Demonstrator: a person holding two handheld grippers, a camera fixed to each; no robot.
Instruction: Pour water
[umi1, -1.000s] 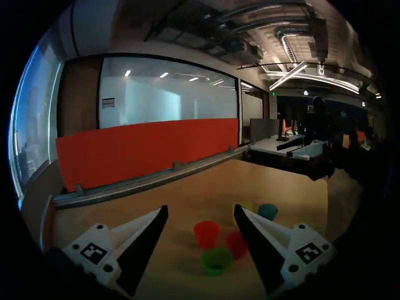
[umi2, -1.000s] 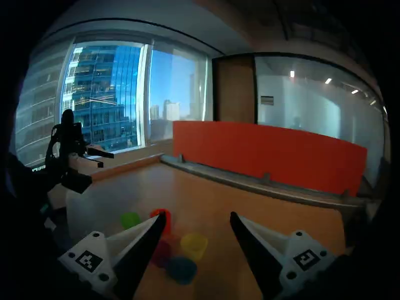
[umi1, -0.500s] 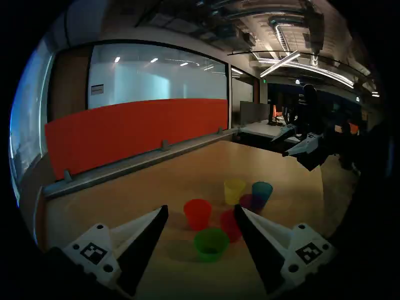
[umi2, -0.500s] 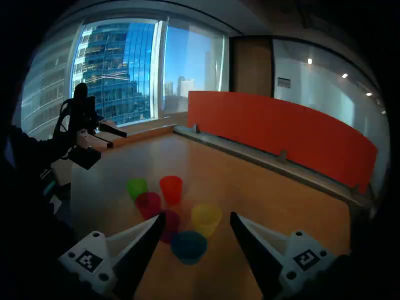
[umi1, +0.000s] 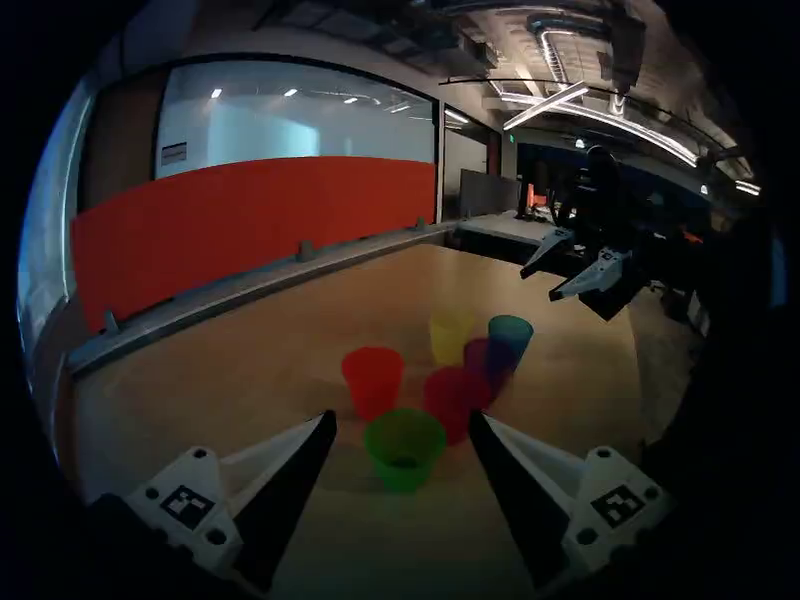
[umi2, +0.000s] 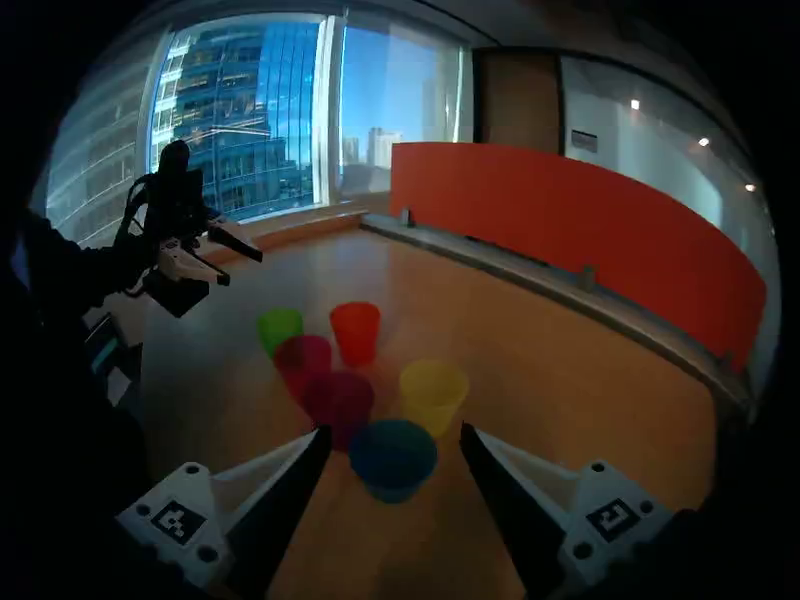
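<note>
Hovered left gripper (umi1: 400, 415) and right gripper (umi2: 393, 430), fingers spread and empty, facing the cup cluster (umi1: 445, 385) on the tabletop (umi1: 240, 350) at lower centre, green cup (umi1: 404, 452) and blue cup (umi2: 392, 460) nearest, presumably to choose one for pouring.

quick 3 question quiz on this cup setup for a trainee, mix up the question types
1. Multiple choice: how many cups stand on the wooden table? A four, B six, C eight.
2. True or false: the left gripper is shut on a cup.
3. Fill in: in the right gripper view, the cup nearest the right gripper is the ____ cup.

Key: 1 B. 2 false, the left gripper is open and holds nothing. 3 the blue cup.
</note>
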